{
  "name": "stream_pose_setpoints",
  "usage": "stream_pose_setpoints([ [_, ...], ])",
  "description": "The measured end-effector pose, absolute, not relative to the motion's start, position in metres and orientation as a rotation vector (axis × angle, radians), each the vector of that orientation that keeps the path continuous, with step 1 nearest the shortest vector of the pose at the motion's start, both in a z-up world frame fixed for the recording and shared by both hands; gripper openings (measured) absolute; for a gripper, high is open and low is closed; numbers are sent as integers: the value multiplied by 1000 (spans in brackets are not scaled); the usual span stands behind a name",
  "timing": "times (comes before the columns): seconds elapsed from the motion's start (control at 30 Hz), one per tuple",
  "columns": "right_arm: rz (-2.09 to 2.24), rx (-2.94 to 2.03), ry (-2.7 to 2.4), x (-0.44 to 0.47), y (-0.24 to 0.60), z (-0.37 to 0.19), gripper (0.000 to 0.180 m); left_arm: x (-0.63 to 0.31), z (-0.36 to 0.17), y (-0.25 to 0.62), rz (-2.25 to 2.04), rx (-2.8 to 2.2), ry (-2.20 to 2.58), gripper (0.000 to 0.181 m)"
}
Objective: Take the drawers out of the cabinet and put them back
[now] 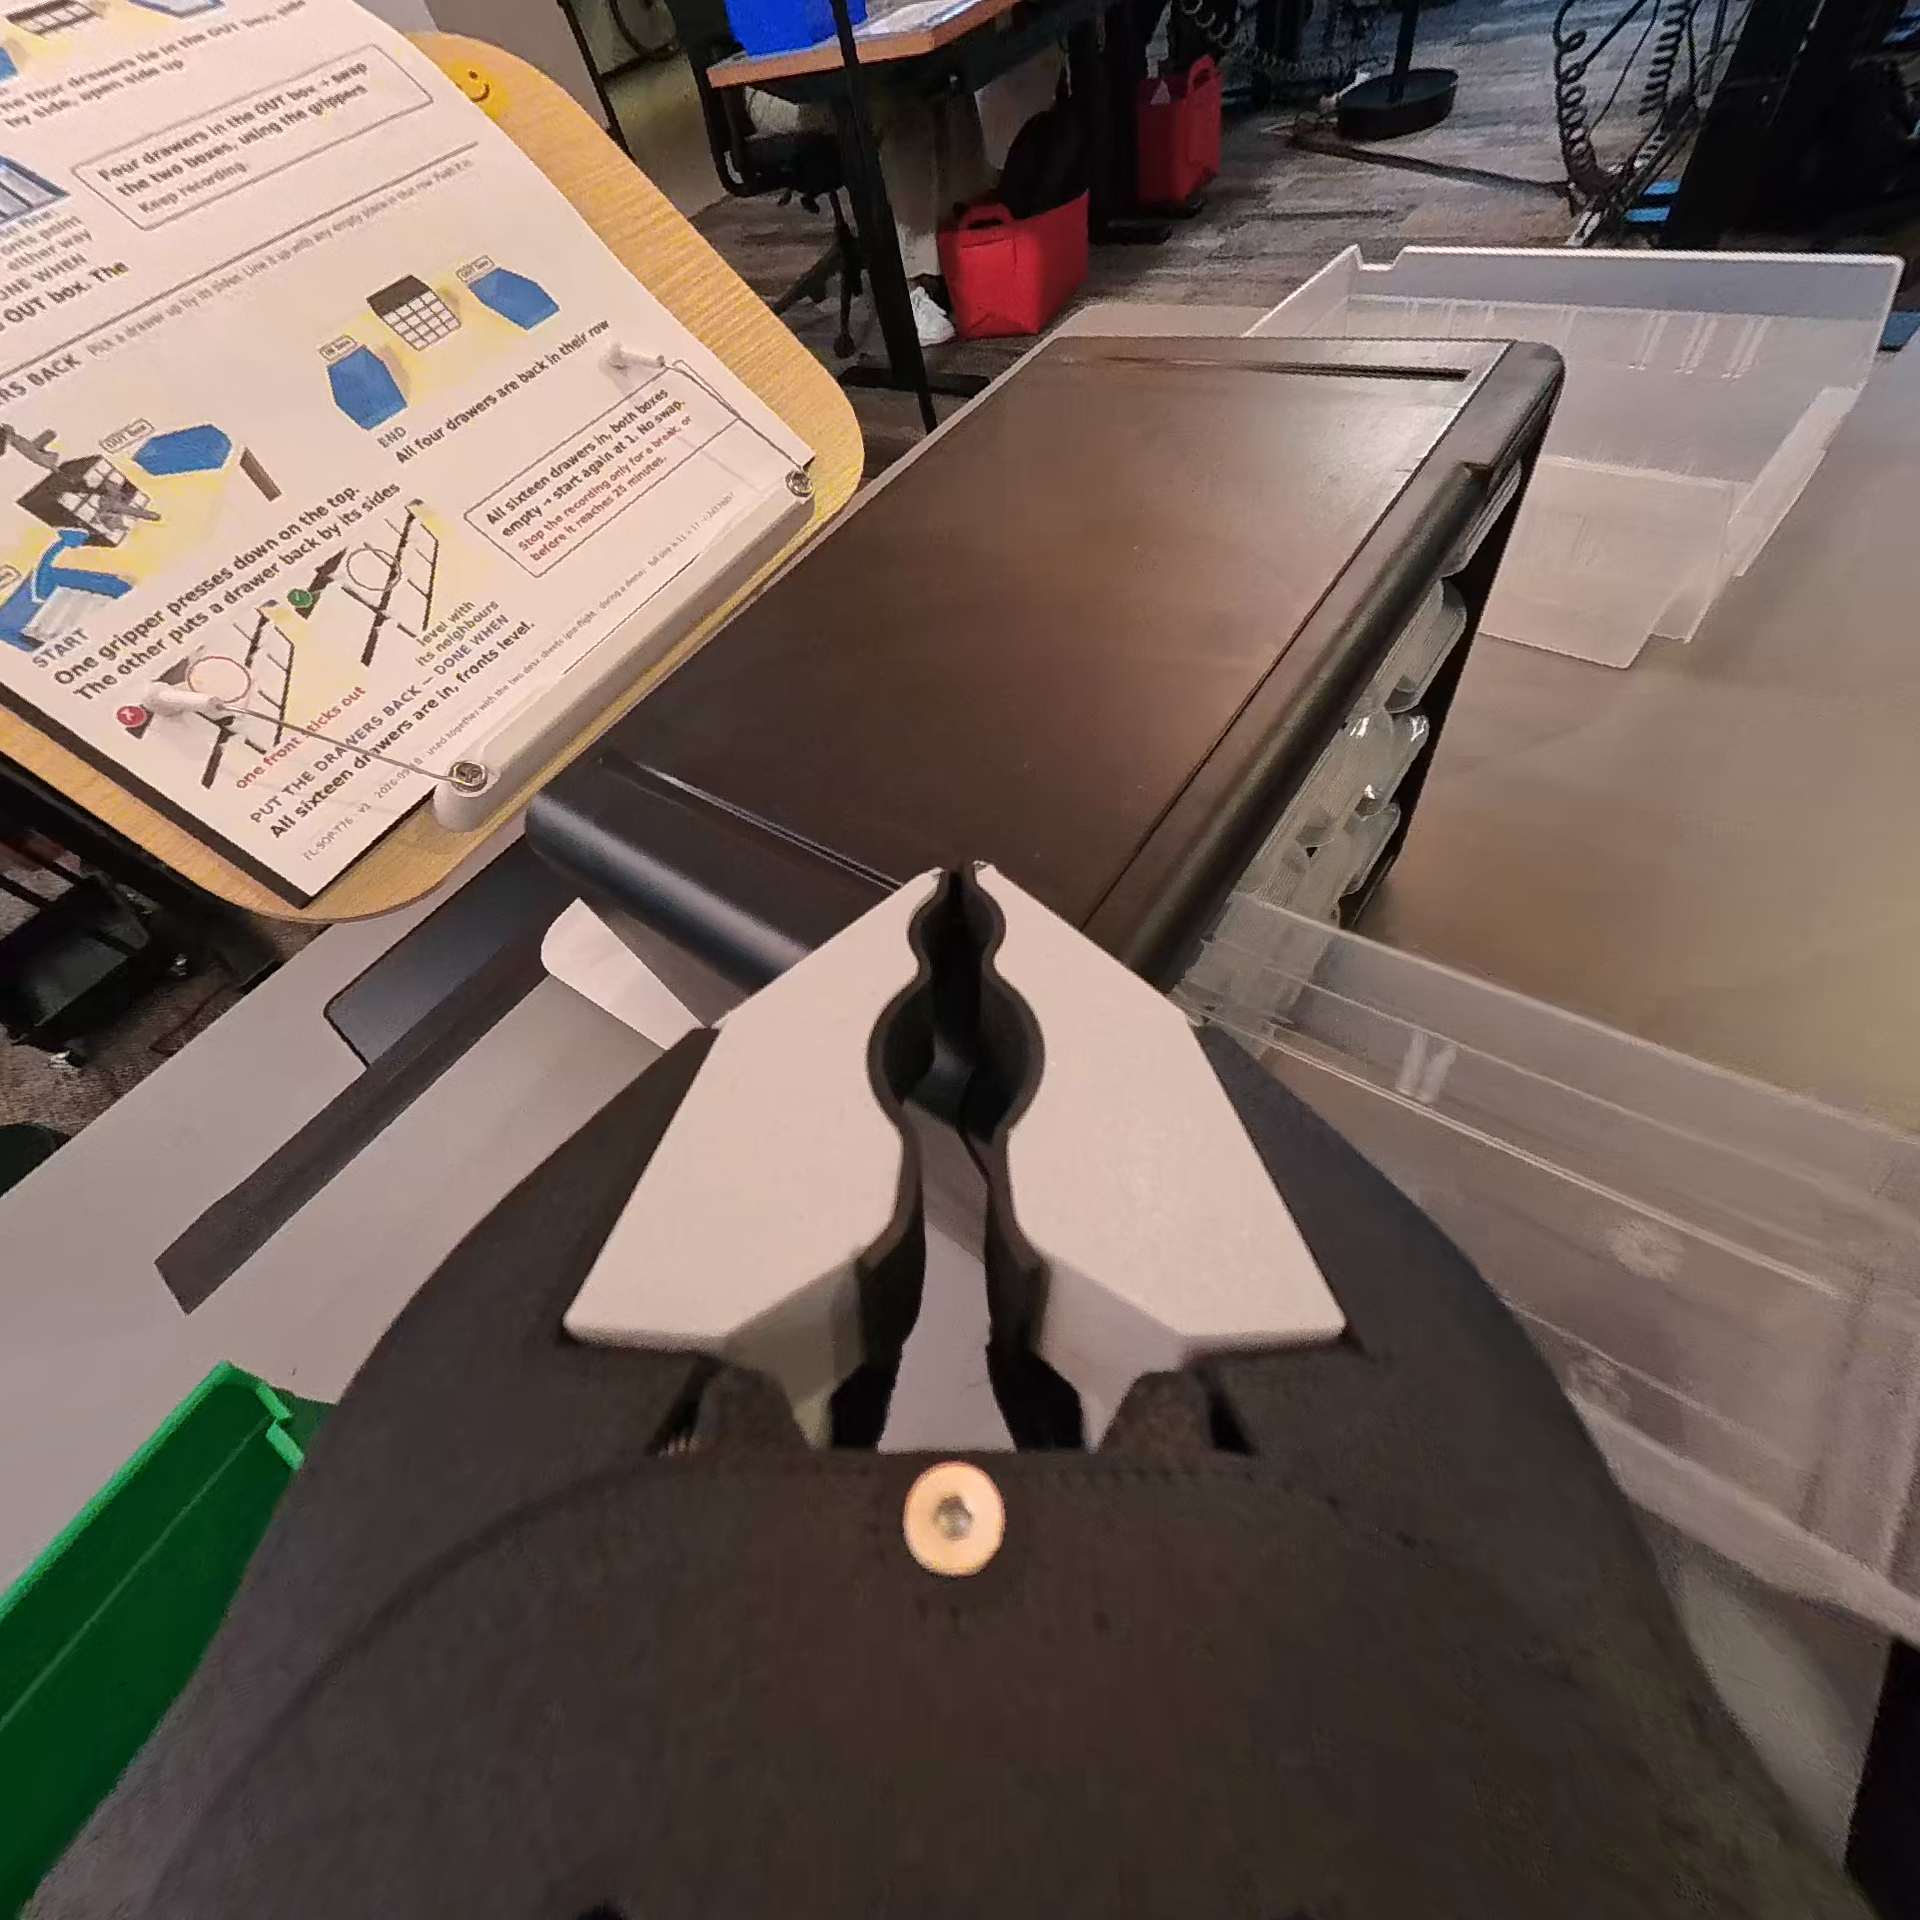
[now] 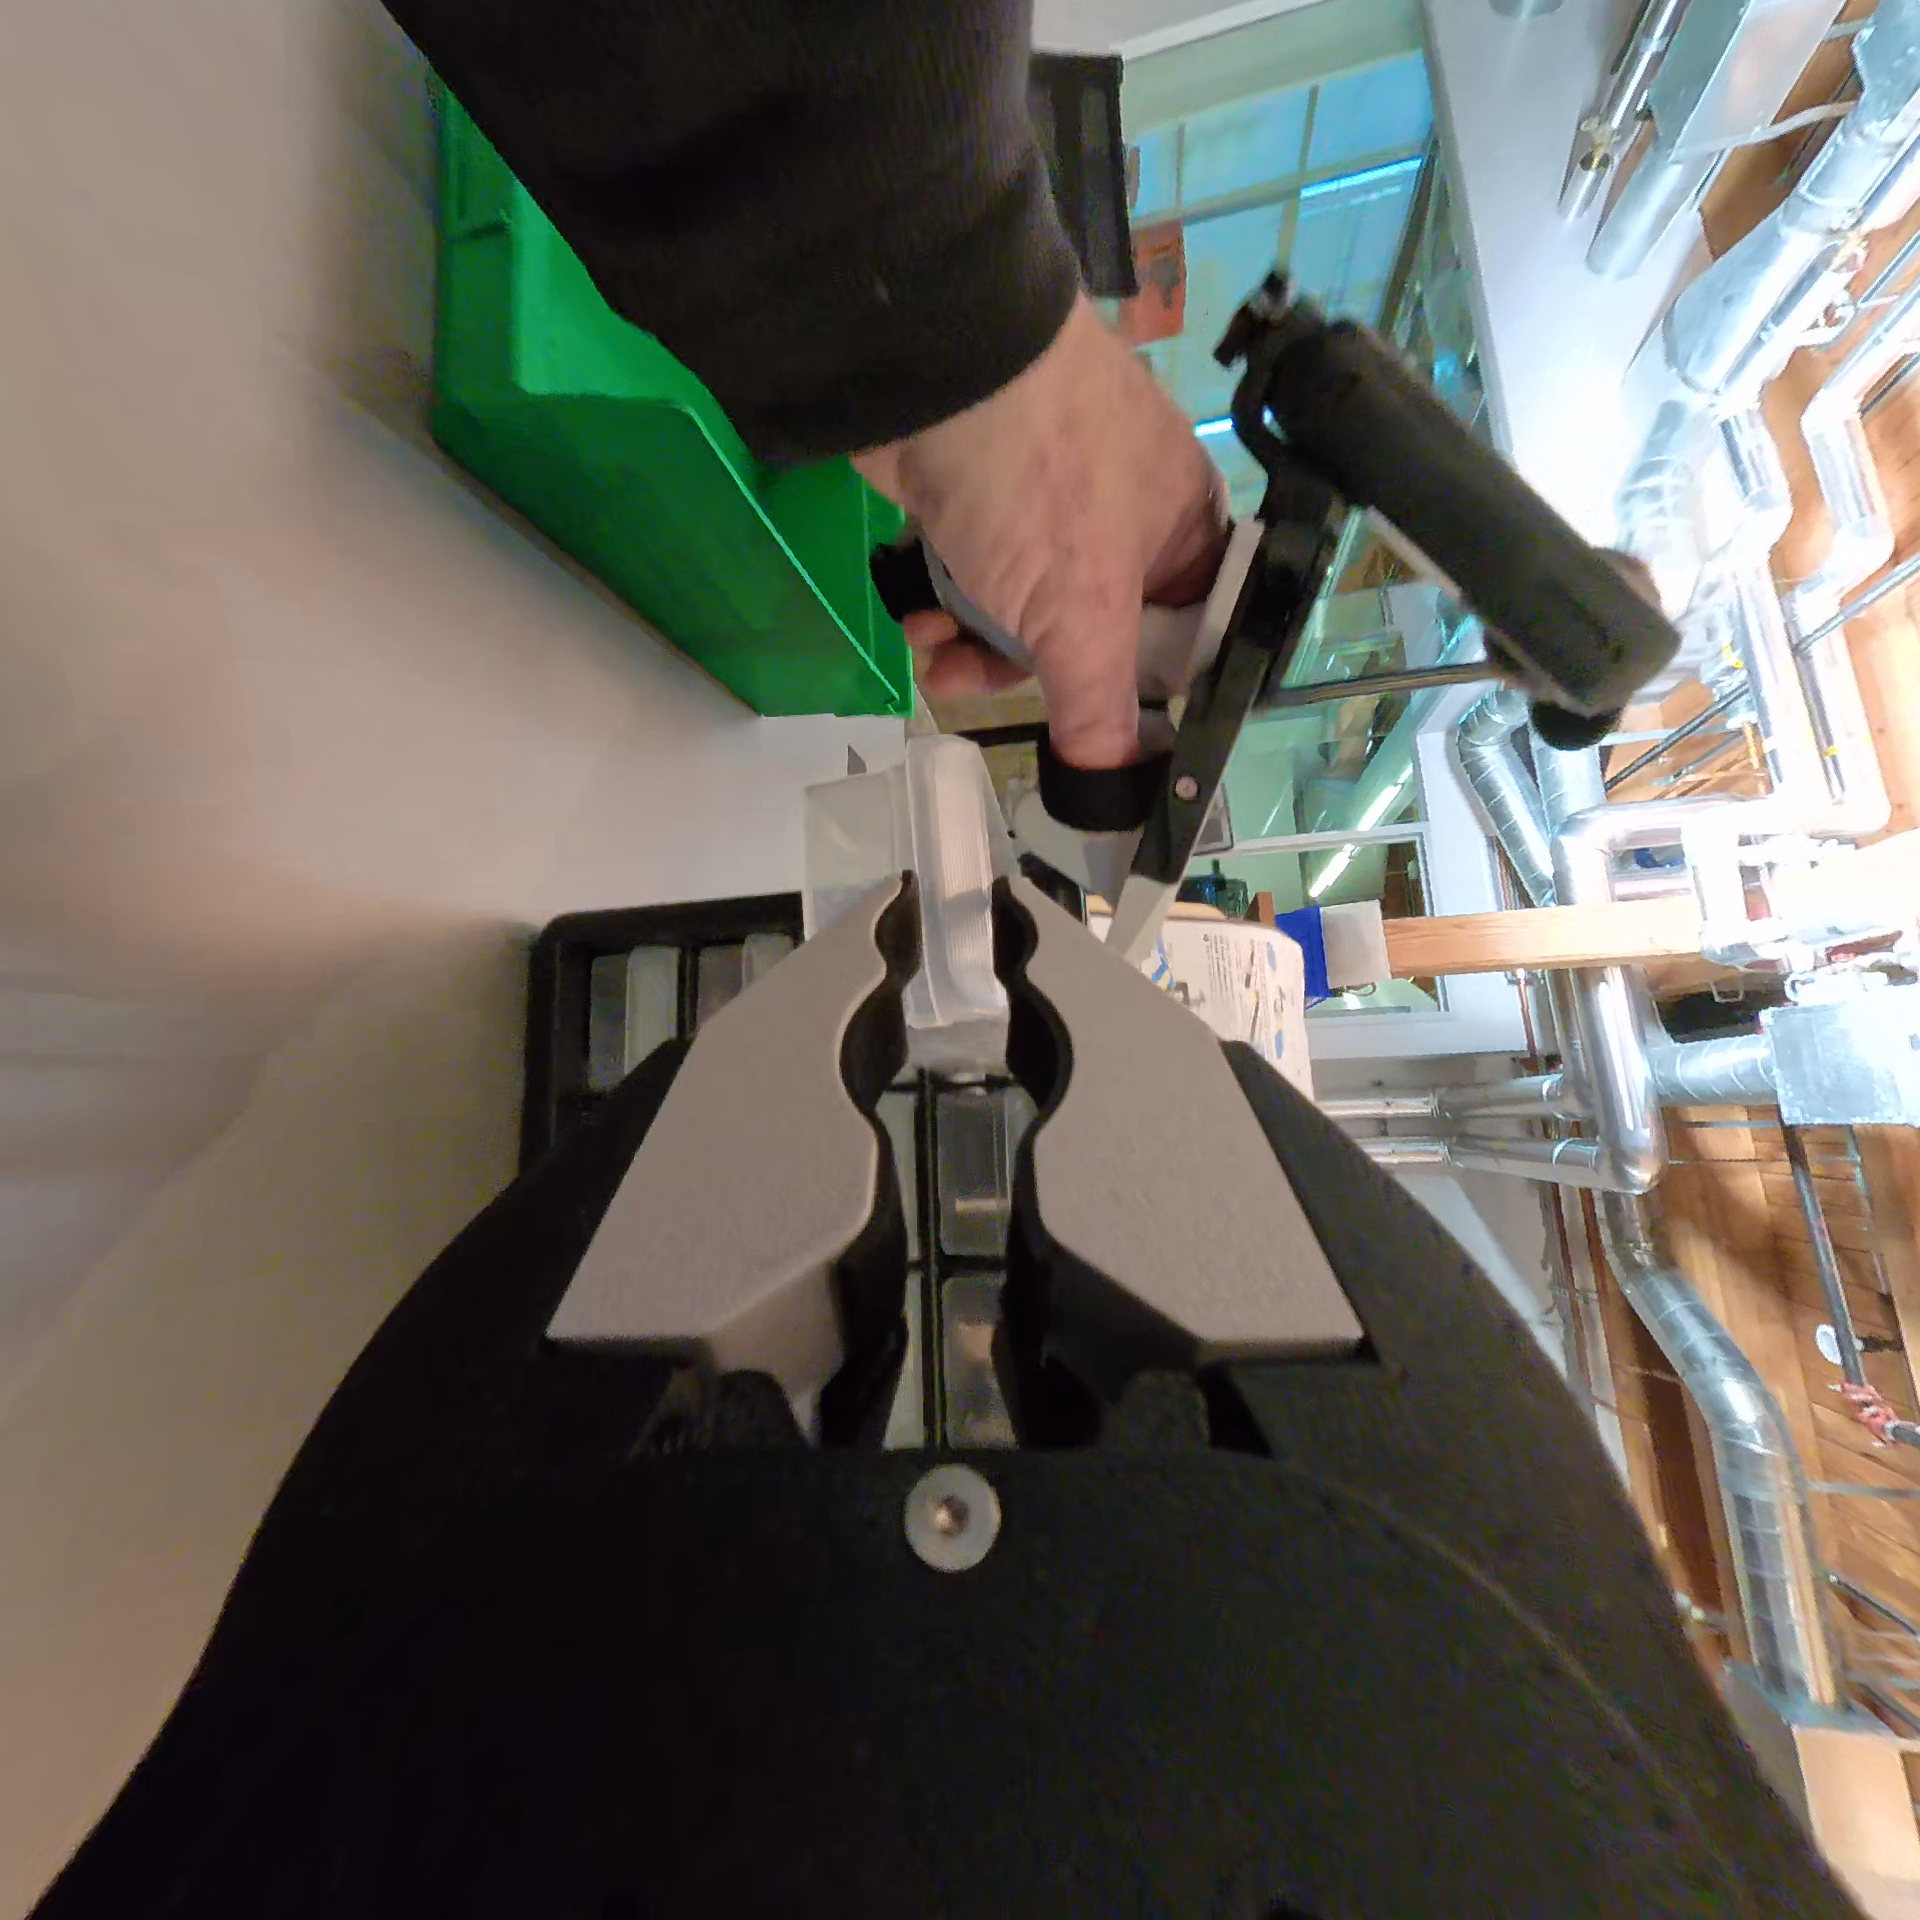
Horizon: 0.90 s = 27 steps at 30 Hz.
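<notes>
Drawer (image 2: 948,935), clear plastic, clamped between right gripper (image 2: 951,894) fingertips, front lip toward camera, partly out of cabinet (image 2: 556,997). Seen from right wrist view with scene rolled sideways: black cabinet frame behind and beneath gripper, more clear drawers visible through gap between grey fingers (image 2: 1122,1091). Beyond drawer, hand (image 2: 1049,540) in dark sleeve gripping other tool's handle, just above cabinet. Green bin (image 2: 623,436) on pale table (image 2: 208,520), near cabinet, apart from it.

From left wrist view: left gripper (image 1: 961,878) with jaws closed, tips nearly touching, nothing between them. Hovering by near corner of cabinet top (image 1: 1091,582), dark and flat; whether tips touch cabinet, cannot tell. Clear drawer (image 1: 1558,1143) jutting out from cabinet front to right of gripper, close beside it, blurred. Other drawer fronts (image 1: 1392,748) lined up down cabinet face. Two clear drawers (image 1: 1662,436) lying loose on table beyond cabinet's far end. Instruction sheet (image 1: 312,416) on wooden board at upper left, behind cabinet. Corner of green bin (image 1: 135,1558) at lower left.
</notes>
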State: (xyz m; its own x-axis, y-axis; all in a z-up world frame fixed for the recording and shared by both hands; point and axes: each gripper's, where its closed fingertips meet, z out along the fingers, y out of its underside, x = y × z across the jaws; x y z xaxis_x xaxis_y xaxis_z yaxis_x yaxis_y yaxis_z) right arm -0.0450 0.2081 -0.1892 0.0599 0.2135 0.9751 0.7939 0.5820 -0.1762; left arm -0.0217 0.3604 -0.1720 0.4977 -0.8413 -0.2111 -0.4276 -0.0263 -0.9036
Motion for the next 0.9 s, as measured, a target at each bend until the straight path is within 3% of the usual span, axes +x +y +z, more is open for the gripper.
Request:
stream_pose_setpoints([
  [0.17, -518, -883, -1507, -56, 192, -191, 0, -22, -172, 361, -468, -1662, 1081, 0],
  [0.9, -445, -1099, -1669, 4, 210, -258, 3, -21, -172, 361, -411, -1654, 1093, 0],
])
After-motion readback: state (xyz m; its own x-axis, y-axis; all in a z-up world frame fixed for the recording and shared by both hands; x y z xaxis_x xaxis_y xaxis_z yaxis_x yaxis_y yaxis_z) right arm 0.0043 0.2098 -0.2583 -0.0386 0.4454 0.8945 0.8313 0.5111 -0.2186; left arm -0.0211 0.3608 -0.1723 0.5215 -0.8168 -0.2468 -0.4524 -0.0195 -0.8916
